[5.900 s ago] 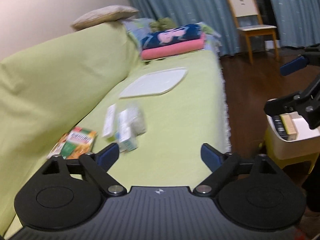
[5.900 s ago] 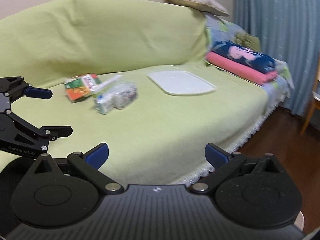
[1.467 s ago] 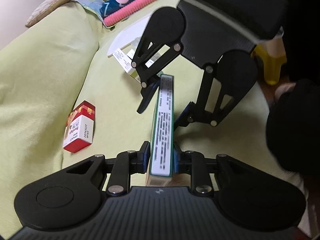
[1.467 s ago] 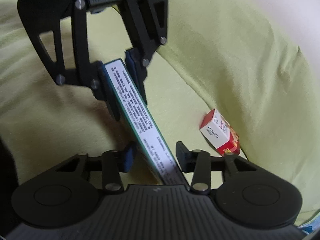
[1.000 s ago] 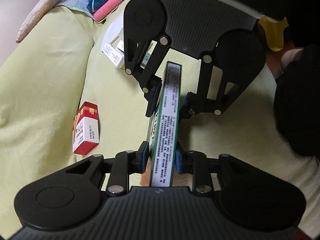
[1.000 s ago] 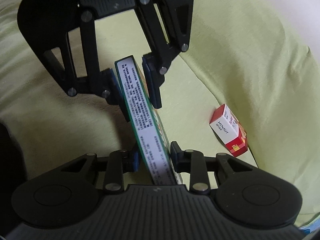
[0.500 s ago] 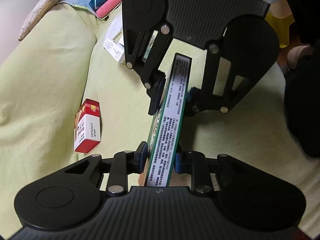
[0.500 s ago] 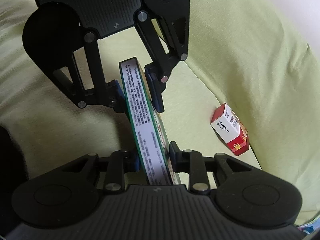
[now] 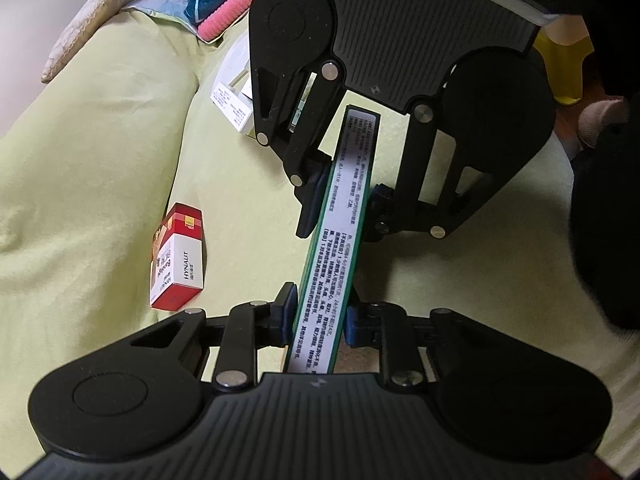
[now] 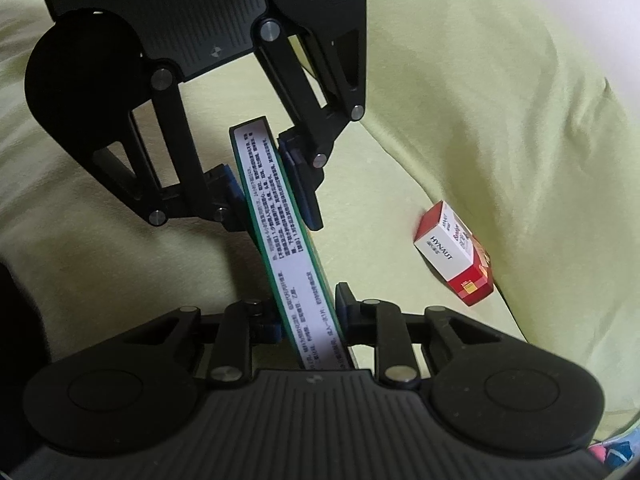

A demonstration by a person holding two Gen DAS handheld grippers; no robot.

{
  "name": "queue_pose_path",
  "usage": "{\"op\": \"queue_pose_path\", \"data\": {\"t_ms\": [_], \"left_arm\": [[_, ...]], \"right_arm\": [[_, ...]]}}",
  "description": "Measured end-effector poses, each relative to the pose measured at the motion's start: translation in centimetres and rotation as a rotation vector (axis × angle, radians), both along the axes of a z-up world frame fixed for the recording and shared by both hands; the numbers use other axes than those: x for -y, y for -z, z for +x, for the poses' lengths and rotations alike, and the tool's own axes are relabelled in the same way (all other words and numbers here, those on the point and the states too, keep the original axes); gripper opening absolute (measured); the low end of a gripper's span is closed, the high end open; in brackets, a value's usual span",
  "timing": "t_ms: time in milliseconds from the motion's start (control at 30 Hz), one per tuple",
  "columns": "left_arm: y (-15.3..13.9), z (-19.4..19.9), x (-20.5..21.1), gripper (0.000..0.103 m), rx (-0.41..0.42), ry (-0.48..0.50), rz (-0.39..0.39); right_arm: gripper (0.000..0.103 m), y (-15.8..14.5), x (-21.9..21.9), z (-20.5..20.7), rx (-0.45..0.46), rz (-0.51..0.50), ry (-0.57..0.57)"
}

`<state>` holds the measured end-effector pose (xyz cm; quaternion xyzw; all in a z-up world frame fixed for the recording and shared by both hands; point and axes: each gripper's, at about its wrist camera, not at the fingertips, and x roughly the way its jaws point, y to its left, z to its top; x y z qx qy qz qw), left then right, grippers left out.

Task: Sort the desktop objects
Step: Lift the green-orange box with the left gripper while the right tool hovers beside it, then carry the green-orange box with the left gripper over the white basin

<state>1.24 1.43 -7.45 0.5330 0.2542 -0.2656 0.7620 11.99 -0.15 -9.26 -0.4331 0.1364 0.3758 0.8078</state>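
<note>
A flat green-edged box (image 9: 340,240) with a white printed side is held on edge above the sofa seat, clamped at both ends. My left gripper (image 9: 320,316) is shut on its near end in the left wrist view. The right gripper (image 9: 344,200) faces it and pinches the far end. In the right wrist view the same box (image 10: 280,220) runs from my right gripper (image 10: 308,316), shut on it, up to the left gripper (image 10: 264,184). A red and white HYNAUT box (image 9: 178,260) (image 10: 454,254) lies on the seat by the backrest.
The lime-green sofa cover (image 9: 100,160) fills both views. White boxes (image 9: 232,106) lie by a white tray (image 9: 236,60) further along, with folded pink and blue towels (image 9: 228,0) beyond. A cushion (image 9: 92,20) tops the backrest. A yellow stool (image 9: 568,56) stands on the floor.
Both grippers were open and empty at first. Now both clamp the green box; within the last second or so the right gripper's fingers shut on its end and the box tilted slightly.
</note>
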Motion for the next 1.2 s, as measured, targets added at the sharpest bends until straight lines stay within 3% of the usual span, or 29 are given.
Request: {"op": "queue_pose_path", "data": {"t_ms": [233,633,1200], "left_arm": [[-0.3,0.7,0.6,0.026,0.010,0.017,0.007],[-1.6,-2.1,3.5,0.026,0.041,0.079,0.006],[-1.5,-5.0,12.8,0.026,0.056,0.336,0.003]], "right_arm": [[0.020,-0.4,0.7,-0.2,0.018,0.004,0.017],[0.019,-0.8,3.7,-2.4,0.052,-0.012,0.074],[0.019,-0.1,12.7,-8.5,0.073,0.003,0.351]]}}
